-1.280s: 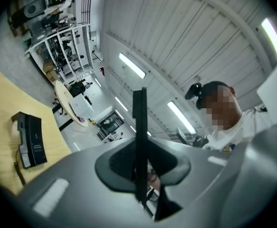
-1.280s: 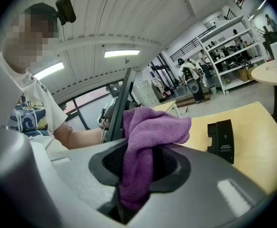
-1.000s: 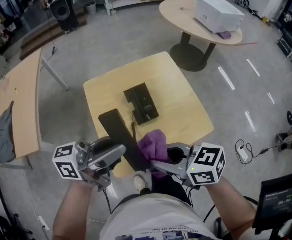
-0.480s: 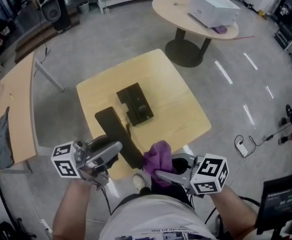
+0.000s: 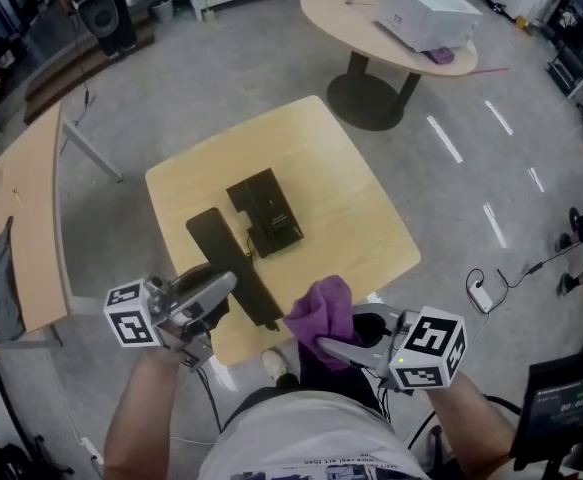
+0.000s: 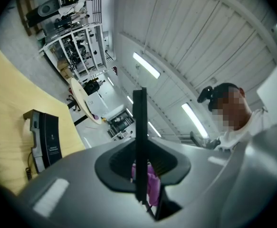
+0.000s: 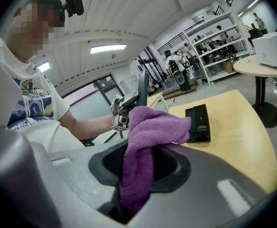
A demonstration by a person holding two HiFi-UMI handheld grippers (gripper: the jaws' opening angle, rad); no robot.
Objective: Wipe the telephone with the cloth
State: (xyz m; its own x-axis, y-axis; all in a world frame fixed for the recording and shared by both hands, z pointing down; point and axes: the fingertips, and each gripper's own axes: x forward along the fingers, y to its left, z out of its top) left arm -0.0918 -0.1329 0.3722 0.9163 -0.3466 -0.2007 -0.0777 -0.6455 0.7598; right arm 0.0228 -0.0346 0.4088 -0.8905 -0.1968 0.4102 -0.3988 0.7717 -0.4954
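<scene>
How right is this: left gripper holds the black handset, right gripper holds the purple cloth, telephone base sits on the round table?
Wrong table: the head view shows the telephone base on the square table instead. The left gripper does hold the black handset, the right gripper the purple cloth.

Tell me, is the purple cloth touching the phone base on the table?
Apart. The head view shows the cloth held up near the person, with bare table between it and the phone base.
</scene>
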